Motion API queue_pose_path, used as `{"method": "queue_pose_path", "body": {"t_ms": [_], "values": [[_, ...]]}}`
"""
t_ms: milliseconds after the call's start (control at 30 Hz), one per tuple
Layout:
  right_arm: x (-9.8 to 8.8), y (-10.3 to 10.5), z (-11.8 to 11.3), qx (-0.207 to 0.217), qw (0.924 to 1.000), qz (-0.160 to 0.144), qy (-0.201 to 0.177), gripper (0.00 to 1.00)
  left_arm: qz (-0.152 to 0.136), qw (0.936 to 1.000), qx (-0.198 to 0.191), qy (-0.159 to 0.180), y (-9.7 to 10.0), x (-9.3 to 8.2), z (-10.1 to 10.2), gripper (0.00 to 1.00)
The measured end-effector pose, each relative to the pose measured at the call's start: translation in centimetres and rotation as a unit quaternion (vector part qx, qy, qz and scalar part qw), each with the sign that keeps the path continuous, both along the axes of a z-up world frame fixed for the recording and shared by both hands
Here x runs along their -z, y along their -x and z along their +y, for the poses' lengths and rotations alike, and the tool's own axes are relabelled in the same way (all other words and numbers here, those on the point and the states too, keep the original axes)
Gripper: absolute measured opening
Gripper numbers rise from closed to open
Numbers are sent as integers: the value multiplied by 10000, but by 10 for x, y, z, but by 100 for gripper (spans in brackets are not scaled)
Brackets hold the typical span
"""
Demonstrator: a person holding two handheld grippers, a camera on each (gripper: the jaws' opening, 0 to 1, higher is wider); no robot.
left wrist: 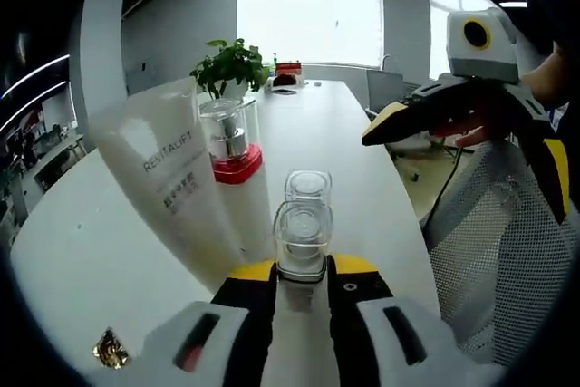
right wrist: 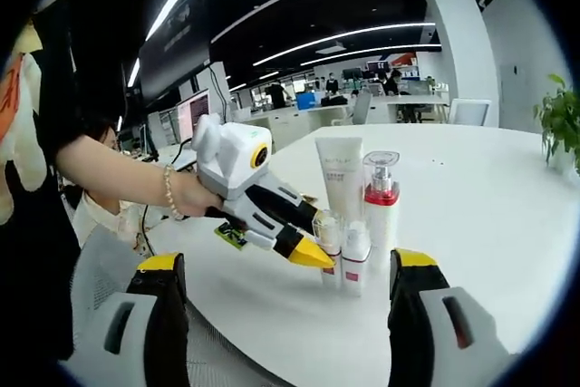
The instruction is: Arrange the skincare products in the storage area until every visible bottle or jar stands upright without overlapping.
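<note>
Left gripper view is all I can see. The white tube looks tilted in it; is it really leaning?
Observer: No. In the right gripper view the white tube stands upright on the table.
Operator: Do the two small bottles touch each other?
Observer: They stand side by side, very close. I cannot tell whether the gripped small bottle touches the second small bottle.
Operator: Is the right gripper free?
Observer: Yes, the right gripper holds nothing, and its jaws are wide apart.
</note>
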State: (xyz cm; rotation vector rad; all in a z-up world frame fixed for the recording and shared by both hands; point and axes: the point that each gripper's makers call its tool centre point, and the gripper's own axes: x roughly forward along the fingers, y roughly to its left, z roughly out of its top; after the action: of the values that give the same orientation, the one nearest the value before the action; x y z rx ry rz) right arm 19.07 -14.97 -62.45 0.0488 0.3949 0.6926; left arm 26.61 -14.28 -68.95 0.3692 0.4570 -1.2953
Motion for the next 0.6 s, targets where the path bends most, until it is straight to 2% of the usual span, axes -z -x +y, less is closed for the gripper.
{"method": "queue_pose_path", "body": {"t_ms": [267,433,600], "values": [[2,0,0,-9,10000,-1,31,93,6,10000,-79,-44,2,-4,4,35],[0,-1,-5,62,10000,-19,-32,92,71,9996,-239,-144,5,-7,16,43],[-2,-2,-6,73,9999,-55,-49,92,223,9979,-575,-189,7,-13,32,51]]}}
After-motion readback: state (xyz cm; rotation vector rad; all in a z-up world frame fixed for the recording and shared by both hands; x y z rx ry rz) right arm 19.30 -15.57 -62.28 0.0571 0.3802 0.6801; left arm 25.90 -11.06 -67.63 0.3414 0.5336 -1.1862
